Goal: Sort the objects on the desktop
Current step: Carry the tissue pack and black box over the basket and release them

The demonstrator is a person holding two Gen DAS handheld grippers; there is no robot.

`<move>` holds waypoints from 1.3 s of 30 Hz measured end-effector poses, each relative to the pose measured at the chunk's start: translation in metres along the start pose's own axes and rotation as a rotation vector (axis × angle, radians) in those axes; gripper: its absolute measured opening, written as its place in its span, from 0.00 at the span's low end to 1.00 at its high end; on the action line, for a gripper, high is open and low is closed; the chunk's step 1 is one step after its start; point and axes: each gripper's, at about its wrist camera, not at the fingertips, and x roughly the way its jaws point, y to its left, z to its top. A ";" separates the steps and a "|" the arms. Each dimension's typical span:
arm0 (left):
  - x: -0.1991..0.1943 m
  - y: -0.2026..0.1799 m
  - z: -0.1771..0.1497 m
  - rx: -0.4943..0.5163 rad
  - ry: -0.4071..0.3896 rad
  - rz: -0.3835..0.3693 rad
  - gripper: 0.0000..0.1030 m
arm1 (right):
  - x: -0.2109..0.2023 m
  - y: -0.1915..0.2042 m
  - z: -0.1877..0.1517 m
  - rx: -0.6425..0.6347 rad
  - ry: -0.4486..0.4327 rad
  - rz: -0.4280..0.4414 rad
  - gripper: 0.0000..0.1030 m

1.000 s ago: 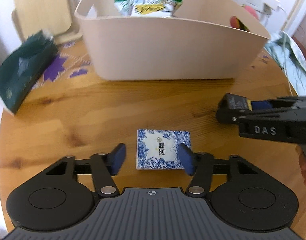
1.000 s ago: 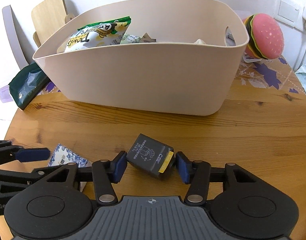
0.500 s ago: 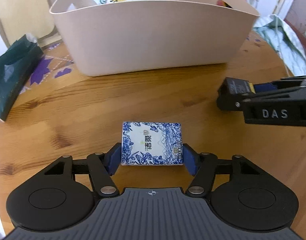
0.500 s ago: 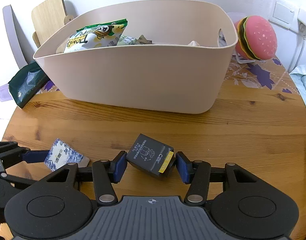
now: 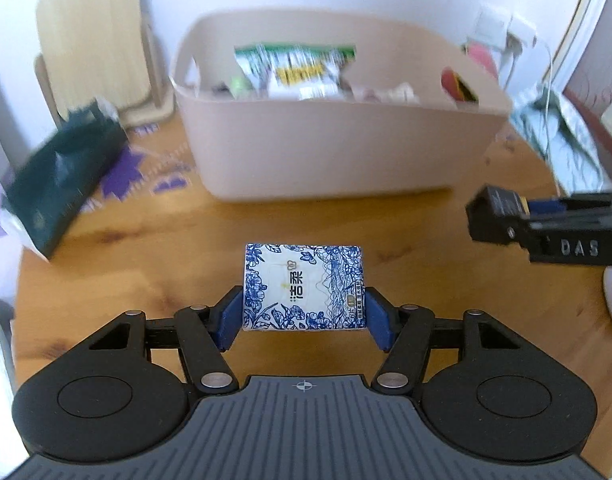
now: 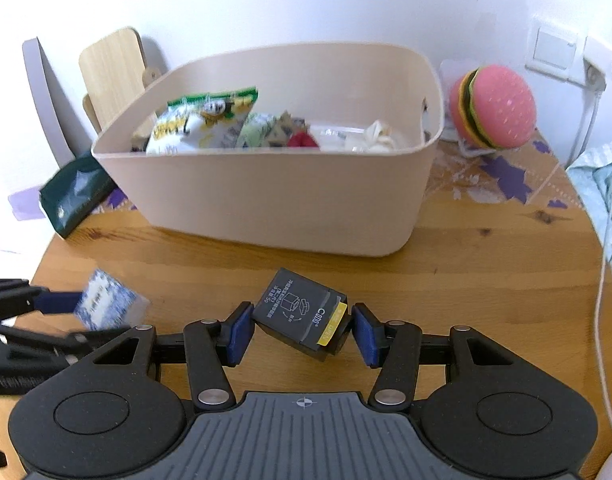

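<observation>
My left gripper [image 5: 304, 316] is shut on a blue-and-white floral tissue pack [image 5: 304, 286] and holds it above the wooden table [image 5: 146, 256]. The pack also shows blurred in the right wrist view [image 6: 106, 306]. My right gripper [image 6: 300, 332] is shut on a small black box with a yellow tab [image 6: 302, 314], lifted off the table; the box also shows in the left wrist view [image 5: 494, 216]. The beige bin [image 6: 286, 204] stands ahead of both grippers, holding a snack bag [image 6: 202, 124] and other items.
A dark green pouch [image 5: 58, 184] lies at the left of the bin. A wooden board [image 6: 114, 76] leans on the wall behind it. A burger toy [image 6: 494, 108] sits at the back right, with a white cable [image 6: 602, 264] along the table's right edge.
My left gripper closed on the tissue pack and lifted it off the table. Both grippers rose, so the bin's inside now shows. The right gripper kept its hold on the black box.
</observation>
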 end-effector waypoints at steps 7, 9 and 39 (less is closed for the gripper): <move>-0.028 0.010 0.043 -0.033 -0.126 -0.005 0.62 | -0.027 -0.006 0.024 -0.007 -0.079 0.001 0.49; -0.034 0.009 0.054 -0.032 -0.155 -0.008 0.62 | -0.033 -0.007 0.033 -0.011 -0.106 0.003 0.49; 0.011 -0.025 0.160 0.043 -0.233 0.021 0.62 | -0.009 -0.004 0.117 -0.101 -0.222 -0.013 0.49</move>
